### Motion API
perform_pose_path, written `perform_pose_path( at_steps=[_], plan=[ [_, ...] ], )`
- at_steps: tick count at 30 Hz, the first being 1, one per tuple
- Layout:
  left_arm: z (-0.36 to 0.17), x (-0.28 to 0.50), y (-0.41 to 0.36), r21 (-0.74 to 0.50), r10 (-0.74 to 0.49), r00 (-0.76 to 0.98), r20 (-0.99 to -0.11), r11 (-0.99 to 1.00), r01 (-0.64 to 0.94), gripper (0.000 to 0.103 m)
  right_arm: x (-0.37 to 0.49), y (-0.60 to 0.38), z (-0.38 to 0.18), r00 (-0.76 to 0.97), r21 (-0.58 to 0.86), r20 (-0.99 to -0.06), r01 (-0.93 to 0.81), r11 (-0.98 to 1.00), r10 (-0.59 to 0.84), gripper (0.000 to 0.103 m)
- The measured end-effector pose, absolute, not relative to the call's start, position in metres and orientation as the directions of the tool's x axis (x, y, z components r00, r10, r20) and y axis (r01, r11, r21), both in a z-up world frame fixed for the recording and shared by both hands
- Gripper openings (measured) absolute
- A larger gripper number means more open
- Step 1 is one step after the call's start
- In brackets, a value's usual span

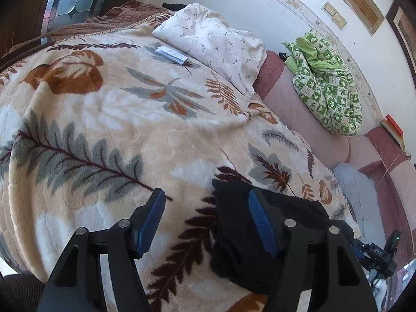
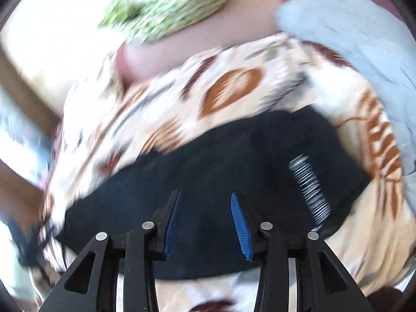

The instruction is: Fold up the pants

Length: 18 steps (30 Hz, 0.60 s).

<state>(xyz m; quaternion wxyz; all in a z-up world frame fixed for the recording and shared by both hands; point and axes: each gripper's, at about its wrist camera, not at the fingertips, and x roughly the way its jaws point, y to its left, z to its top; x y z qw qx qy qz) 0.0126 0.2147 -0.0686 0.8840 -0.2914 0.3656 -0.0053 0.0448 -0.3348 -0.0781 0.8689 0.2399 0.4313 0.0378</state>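
I see both my left gripper (image 1: 206,200) and right gripper (image 2: 205,200) spread wide, gripping nothing, over the black pants (image 2: 208,156) bunched near the bed's (image 1: 117,143) edge.

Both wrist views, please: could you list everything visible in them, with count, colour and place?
pants: one, black, bunched on the blanket near the bed's edge, a white striped mark showing in the right wrist view
blanket: one, cream with brown and grey leaves, covering the bed
pillow: one, white with small sprigs, at the far end of the bed
paper slip: one, white, on the blanket beside the pillow
green quilt: one, green and white, heaped on the pink sofa
sofa: one, pink, along the wall
pale blue cloth: one, between bed and sofa
left gripper: black with blue pads, open
right gripper: black with blue pads, open over the pants
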Motion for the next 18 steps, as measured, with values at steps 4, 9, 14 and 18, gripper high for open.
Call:
perform_pose_path(
  at_steps=[4,9,14,18],
  plan=[
    [-0.057,-0.007,0.196,-0.482,-0.225,0.714,-0.663,0.858,-0.178,0.066,0.045,-0.380,-0.114,0.516,0.338,-0.847,0.330,0.882,0.131,0.012],
    [-0.039,-0.017,0.179,-0.481,-0.263,0.708,-0.656,0.868,-0.122,0.066,0.026,-0.397,-0.113,0.488,0.322,-0.866,0.372,0.871,0.111,0.001],
    [-0.023,-0.007,0.142,-0.436,-0.299,0.710,-0.638,0.900,-0.013,0.070,0.047,-0.342,-0.058,0.595,0.266,-0.796,0.179,0.947,0.111,0.014],
    [-0.024,0.001,0.115,-0.431,-0.339,0.695,-0.634,0.901,0.047,0.070,0.107,-0.281,-0.046,0.557,0.397,-0.737,-0.102,0.912,0.383,0.015]
  ],
)
